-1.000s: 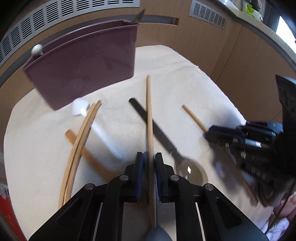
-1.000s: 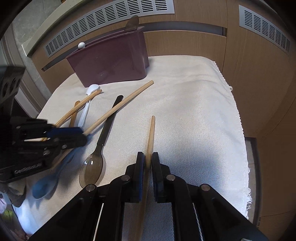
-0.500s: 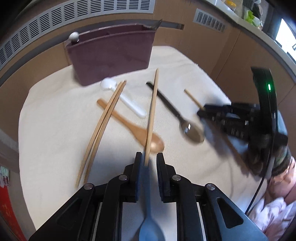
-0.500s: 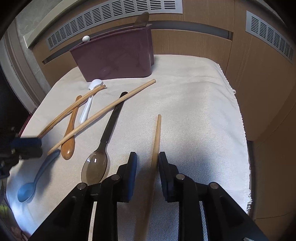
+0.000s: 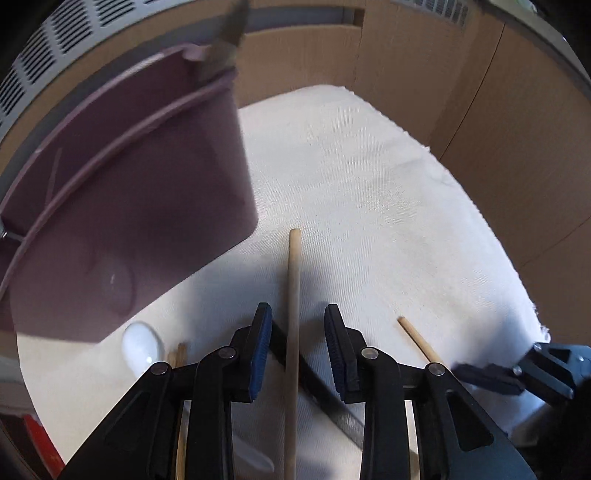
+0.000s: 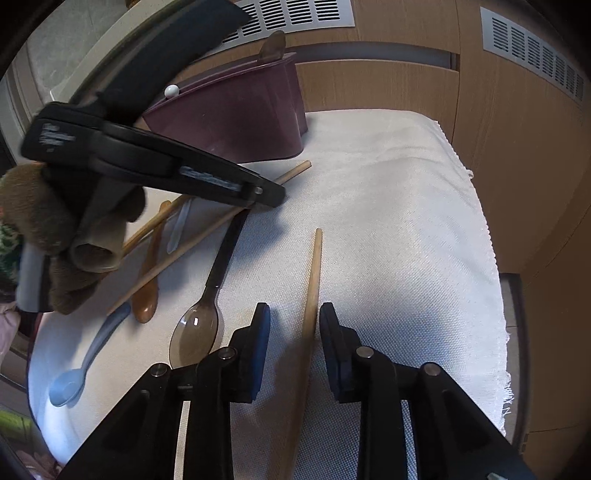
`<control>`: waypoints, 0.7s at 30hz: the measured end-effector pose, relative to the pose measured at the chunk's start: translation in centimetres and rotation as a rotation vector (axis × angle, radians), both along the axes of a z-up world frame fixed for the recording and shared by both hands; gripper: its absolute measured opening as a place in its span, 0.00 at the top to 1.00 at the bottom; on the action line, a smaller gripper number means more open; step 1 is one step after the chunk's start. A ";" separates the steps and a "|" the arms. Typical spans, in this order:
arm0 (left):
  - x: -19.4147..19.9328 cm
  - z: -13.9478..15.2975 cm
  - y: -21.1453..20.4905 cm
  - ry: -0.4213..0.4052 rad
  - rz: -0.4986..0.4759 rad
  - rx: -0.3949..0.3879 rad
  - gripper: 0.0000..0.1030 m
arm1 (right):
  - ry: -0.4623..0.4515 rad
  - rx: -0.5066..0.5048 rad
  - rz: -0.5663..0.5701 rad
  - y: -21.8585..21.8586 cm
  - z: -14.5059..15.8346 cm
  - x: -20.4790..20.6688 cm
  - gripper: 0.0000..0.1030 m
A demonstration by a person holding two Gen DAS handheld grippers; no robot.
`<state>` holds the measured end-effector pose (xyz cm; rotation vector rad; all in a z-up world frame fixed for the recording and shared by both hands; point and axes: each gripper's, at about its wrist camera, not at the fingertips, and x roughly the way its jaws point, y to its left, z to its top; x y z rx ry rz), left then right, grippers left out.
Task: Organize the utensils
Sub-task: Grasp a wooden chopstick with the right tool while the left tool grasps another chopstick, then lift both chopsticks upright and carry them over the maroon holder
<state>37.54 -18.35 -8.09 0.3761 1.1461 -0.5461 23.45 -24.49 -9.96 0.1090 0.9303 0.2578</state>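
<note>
1. The right claw [image 6: 294, 341] stands wide open, blue pads apart, holding nothing. A wooden chopstick [image 6: 312, 291] lies on the white cloth [image 6: 399, 229] between its fingers, closer to the right-side one; whether it touches that pad is unclear.
2. The left claw [image 5: 298, 347] is likewise spread open with nothing gripped. A second wooden stick [image 5: 293, 314] runs lengthwise through the gap between its pads, clear of both.
3. Left of the right claw, the cloth-covered table carries a translucent brown spoon with a black handle [image 6: 208, 299], a pale blue spoon [image 6: 86, 358] and an amber spoon [image 6: 149, 273], all lying flat.
4. Farther on, a pair of thin wooden sticks [image 6: 147, 230] and a clear white handle [image 6: 179, 227] lie partly under the left tool's arm.
5. In the left wrist view, a white spoon bowl [image 5: 142, 347] sits just beside the left claw, near the holder's base.
6. The maroon utensil holder [image 6: 240, 122] stands at the far edge of the cloth, with a white ball-tipped piece [image 6: 171, 90] and a brown handle [image 6: 273, 46] sticking up from it.
7. Behind it are wooden panels with vent grilles [image 6: 288, 18].
</note>
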 end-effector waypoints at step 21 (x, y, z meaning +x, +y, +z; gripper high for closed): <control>-11.7 9.9 14.8 -0.374 0.297 -0.405 0.93 | 0.061 -0.195 0.021 3.1 0.5 1.7 0.94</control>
